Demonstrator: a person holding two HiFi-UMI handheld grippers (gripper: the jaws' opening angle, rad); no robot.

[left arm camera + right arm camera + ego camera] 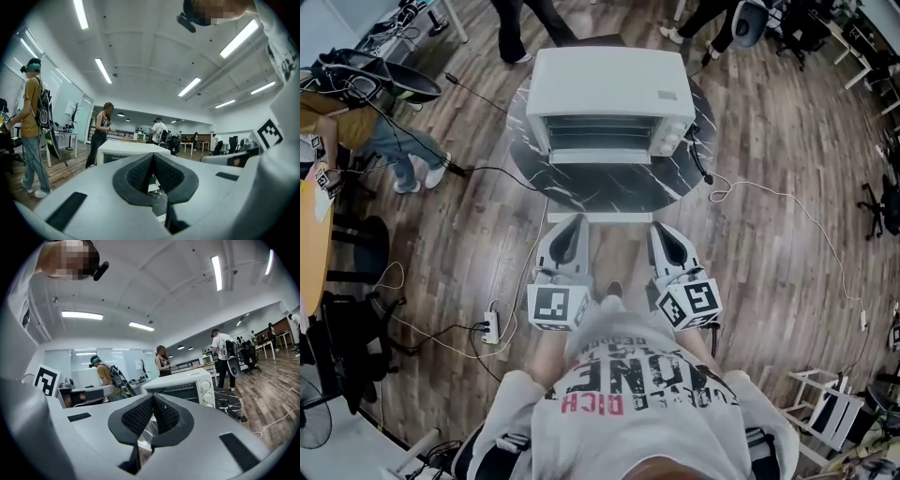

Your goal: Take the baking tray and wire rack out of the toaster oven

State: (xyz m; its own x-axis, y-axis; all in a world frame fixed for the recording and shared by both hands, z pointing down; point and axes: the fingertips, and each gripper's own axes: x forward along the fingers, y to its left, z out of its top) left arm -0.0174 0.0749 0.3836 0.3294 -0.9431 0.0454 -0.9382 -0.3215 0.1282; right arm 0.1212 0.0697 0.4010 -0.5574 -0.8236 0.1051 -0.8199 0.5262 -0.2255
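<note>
The toaster oven [611, 101] is sitting on the far part of a dark, marbled round surface [600, 192], with its front facing the person. The baking tray and wire rack are not showing as separate things. Only horizontal bars are showing through the oven's front window in the head view, so both are presumably inside. The door is looking shut in the right gripper view, though that is a judgement.

The person is holding the left gripper [572, 219] and the right gripper [662, 228] side by side at the near edge of the surface. Both are pointing roughly level towards the oven and are well apart from it. The jaws of each gripper are lying clenched together with nothing between them, as both gripper views are showing.

The oven is lying straight ahead of both pairs of jaws, with its long side running across the person's front. Neither hand is clearly nearer. The left gripper is lining up with the door's left part and the right gripper with the door's right part, next to the knobs [672, 140]. The jaws will need spreading before anything can be gripped.
</note>
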